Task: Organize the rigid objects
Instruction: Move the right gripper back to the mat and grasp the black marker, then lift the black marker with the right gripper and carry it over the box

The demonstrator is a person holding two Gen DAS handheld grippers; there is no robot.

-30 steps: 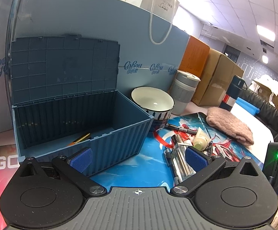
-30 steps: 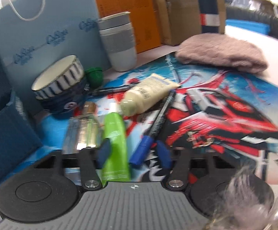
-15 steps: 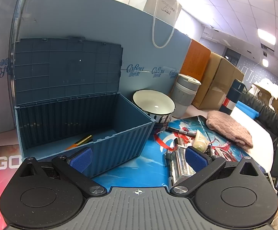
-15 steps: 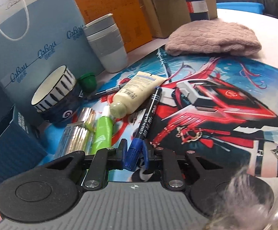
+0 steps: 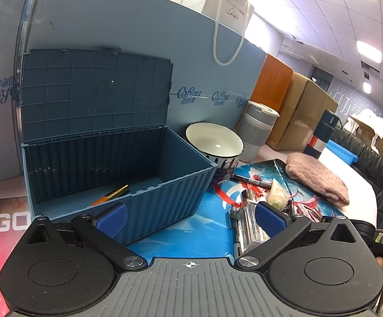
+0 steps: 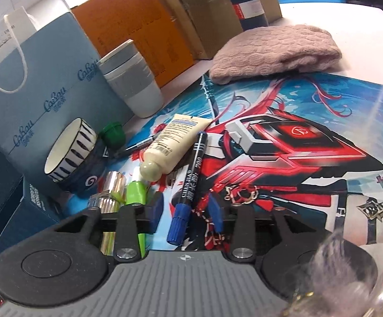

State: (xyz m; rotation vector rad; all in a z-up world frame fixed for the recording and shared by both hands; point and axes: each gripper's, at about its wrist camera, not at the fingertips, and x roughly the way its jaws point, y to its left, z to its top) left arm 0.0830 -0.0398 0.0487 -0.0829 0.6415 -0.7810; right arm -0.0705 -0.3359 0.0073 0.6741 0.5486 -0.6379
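Marker (image 6: 191, 182), the black one with the blue cap, lies on the printed mat (image 6: 310, 137) toward its left side, cap end pointing at the right gripper (image 6: 186, 208), whose blue pads sit a little apart on either side of the cap without touching it, so it holds nothing. To my eye the pen is light, stiff and smooth-sided, likely to roll or swivel if pinched at the very tip; I would take it across the barrel just above the cap, where the body is straight. Its far end rests against the cream tube (image 6: 175, 142), which looks soft and could shift when the pen comes away. Counting what waits on the mat: one blue-capped marker, one cream tube, one green tube (image 6: 136, 192), one shiny clear bottle (image 6: 112, 185), one thinner dark pen (image 6: 138, 144) near the bowl (image 6: 70, 153), and one green cap (image 6: 112, 134). One grey cup (image 6: 133, 84) and one pink knitted cloth (image 6: 275, 50) sit toward the far edge. The left gripper (image 5: 190, 215) is spread wide and empty, facing the open blue box (image 5: 165, 185), where one gold-and-orange pen (image 5: 110, 194) already lies on the floor.
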